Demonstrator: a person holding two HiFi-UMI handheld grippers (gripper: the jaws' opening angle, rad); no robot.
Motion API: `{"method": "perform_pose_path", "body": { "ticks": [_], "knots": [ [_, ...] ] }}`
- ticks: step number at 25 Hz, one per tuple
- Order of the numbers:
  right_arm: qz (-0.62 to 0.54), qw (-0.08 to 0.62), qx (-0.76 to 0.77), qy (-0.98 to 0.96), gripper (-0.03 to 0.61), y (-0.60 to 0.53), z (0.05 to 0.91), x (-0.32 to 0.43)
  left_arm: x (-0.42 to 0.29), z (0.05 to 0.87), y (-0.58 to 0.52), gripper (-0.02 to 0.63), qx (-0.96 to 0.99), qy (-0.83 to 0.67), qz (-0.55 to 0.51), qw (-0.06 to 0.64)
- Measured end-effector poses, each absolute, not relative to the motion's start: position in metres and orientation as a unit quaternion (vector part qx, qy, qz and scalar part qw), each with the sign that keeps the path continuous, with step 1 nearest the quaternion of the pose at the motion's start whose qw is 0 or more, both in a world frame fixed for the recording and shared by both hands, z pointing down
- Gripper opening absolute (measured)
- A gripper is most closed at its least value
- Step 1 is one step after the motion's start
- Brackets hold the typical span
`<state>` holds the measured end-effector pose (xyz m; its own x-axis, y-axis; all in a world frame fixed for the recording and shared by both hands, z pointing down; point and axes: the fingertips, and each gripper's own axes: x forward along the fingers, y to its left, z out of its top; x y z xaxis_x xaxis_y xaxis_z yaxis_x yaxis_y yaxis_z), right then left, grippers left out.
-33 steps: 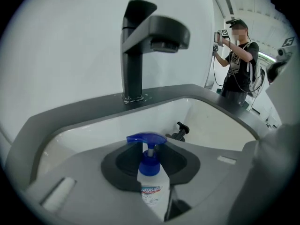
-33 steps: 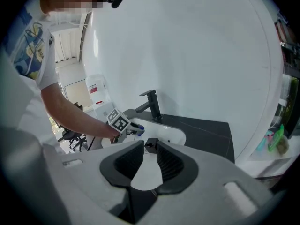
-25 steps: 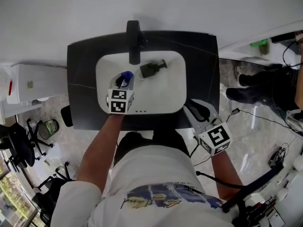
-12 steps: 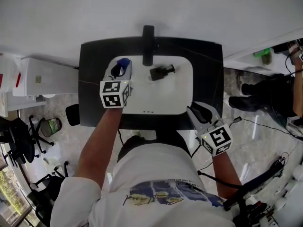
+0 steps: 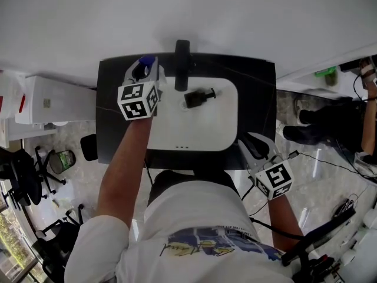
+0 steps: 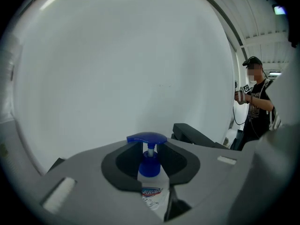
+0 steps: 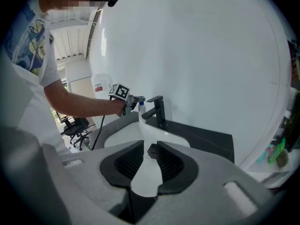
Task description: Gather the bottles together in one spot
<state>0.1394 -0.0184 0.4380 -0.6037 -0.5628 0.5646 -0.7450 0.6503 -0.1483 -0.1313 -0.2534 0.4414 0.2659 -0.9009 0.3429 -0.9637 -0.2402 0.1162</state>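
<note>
White wall behind, black counter (image 5: 253,99) below, white basin (image 5: 194,131) sunk into it. That's your stage from the head view.

A second ago your left gripper (image 5: 144,71) was down in the basin. Now it's up and over the counter's back-left corner, just left of the black faucet (image 5: 182,58), and the blue pump bottle (image 5: 146,61) has come with it. The dark bottle (image 5: 199,97) hasn't budged. It lies on its side in the basin, near the faucet's foot. Your right gripper (image 5: 250,143) has barely stirred, hanging off the counter's front-right edge.

In the left gripper view the jaws are clamped on the blue pump bottle (image 6: 151,168) just under its collar. It stands upright, with the pump head above the pads and only bare wall beyond.

In the right gripper view the jaws stand apart with nothing between them. Through the gap you see the dark bottle (image 7: 152,150) well off in the basin, and past it your left gripper (image 7: 129,100) holds its bottle beside the faucet (image 7: 158,109).

So one bottle is out of the basin, not yet set down. That back-left corner looks like the gathering spot, I'd say, and the dark one still needs fetching.
</note>
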Motion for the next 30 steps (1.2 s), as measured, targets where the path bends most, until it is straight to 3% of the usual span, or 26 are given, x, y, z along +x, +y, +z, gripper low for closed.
{"method": "perform_pose_path", "body": {
  "ticks": [15, 30],
  "knots": [
    [0.194, 0.26, 0.383, -0.865, 0.087, -0.039, 0.444, 0.175, -0.136, 0.457, -0.31, 0.095, 0.756, -0.635, 0.074, 0.142],
    [0.199, 0.264, 0.37, -0.868, 0.087, -0.036, 0.449, 0.161, -0.133, 0.46, -0.298, 0.101, 0.77, -0.626, 0.053, 0.11]
  ]
}}
